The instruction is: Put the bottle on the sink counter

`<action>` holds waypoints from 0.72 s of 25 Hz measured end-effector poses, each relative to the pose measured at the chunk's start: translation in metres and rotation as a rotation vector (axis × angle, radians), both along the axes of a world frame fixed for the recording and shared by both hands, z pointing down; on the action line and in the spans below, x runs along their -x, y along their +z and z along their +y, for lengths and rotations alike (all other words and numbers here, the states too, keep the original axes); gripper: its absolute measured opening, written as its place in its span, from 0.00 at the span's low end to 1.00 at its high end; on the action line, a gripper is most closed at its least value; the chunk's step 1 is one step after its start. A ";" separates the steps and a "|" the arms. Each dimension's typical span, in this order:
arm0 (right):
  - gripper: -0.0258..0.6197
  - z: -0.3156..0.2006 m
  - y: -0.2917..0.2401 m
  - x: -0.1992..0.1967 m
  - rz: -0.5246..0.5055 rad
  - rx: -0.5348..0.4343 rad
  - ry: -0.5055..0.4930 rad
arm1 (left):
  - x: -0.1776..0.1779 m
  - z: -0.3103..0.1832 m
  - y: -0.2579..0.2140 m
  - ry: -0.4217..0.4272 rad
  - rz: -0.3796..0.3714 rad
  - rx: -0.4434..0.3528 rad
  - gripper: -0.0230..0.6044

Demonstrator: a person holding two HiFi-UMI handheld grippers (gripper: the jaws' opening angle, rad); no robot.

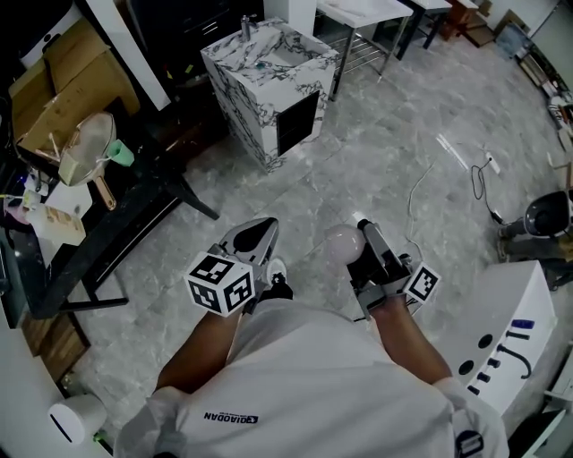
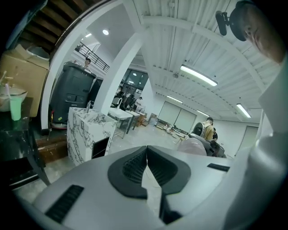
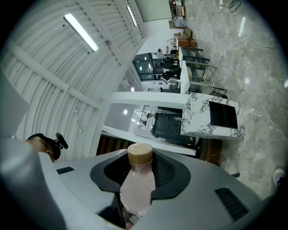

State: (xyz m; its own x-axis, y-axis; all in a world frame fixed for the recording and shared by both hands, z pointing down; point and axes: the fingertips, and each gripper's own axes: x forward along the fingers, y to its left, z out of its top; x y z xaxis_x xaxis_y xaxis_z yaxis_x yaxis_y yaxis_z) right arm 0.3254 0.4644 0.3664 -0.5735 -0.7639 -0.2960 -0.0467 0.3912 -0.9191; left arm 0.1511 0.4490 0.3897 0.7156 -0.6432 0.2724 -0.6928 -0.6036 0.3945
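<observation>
A pale pink bottle (image 1: 343,243) with a tan cap (image 3: 140,154) is held in my right gripper (image 1: 355,240), which is shut on its body (image 3: 136,184). The cap pokes out beyond the dark pads (image 3: 168,173). My left gripper (image 1: 257,234) is shut with nothing in it; in the left gripper view its pads (image 2: 135,166) meet at the tips. The sink counter (image 1: 252,114) is a white marble-patterned block with a faucet, standing on the floor well ahead of both grippers. It also shows as the marble block (image 2: 85,130) and the same counter (image 3: 201,117) in the gripper views.
A dark table (image 1: 107,228) at the left carries cardboard boxes (image 1: 55,85), a strainer (image 1: 85,148) and a green cup (image 1: 121,154). White metal tables (image 1: 363,13) stand behind the counter. A cable (image 1: 479,179) lies on the floor at right, near a white unit (image 1: 501,344).
</observation>
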 end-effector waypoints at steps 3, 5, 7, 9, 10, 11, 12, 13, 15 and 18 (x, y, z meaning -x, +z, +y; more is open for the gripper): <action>0.28 -0.032 -0.008 0.012 0.004 -0.003 0.009 | 0.012 -0.032 -0.008 0.007 0.004 -0.014 0.06; 0.28 -0.051 -0.012 0.021 0.010 -0.011 0.008 | 0.022 -0.053 -0.012 0.004 0.005 -0.024 0.06; 0.28 -0.070 -0.016 0.031 0.011 -0.025 0.006 | 0.032 -0.074 -0.015 0.000 0.003 -0.035 0.06; 0.28 -0.090 -0.019 0.040 0.008 -0.038 0.005 | 0.041 -0.094 -0.016 -0.001 0.001 -0.044 0.06; 0.28 -0.099 -0.020 0.045 0.009 -0.043 0.005 | 0.045 -0.104 -0.017 -0.002 -0.002 -0.049 0.06; 0.28 -0.107 -0.021 0.048 0.010 -0.048 0.005 | 0.048 -0.112 -0.017 -0.001 -0.004 -0.054 0.06; 0.28 -0.114 -0.021 0.051 0.012 -0.052 0.006 | 0.051 -0.120 -0.018 -0.001 -0.007 -0.060 0.06; 0.28 -0.121 -0.021 0.054 0.013 -0.055 0.006 | 0.054 -0.127 -0.019 0.001 -0.010 -0.064 0.06; 0.28 -0.134 -0.022 0.059 0.018 -0.055 0.009 | 0.059 -0.141 -0.020 0.004 -0.014 -0.071 0.06; 0.28 -0.156 -0.021 0.068 0.028 -0.051 0.011 | 0.070 -0.164 -0.019 0.005 -0.015 -0.072 0.06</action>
State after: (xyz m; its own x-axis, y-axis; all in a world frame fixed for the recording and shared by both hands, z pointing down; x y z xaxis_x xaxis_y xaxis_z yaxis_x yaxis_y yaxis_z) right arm 0.2572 0.3085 0.3451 -0.5733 -0.7548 -0.3189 -0.0764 0.4367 -0.8963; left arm 0.0810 0.2852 0.3703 0.7148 -0.6581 0.2365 -0.6954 -0.6332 0.3399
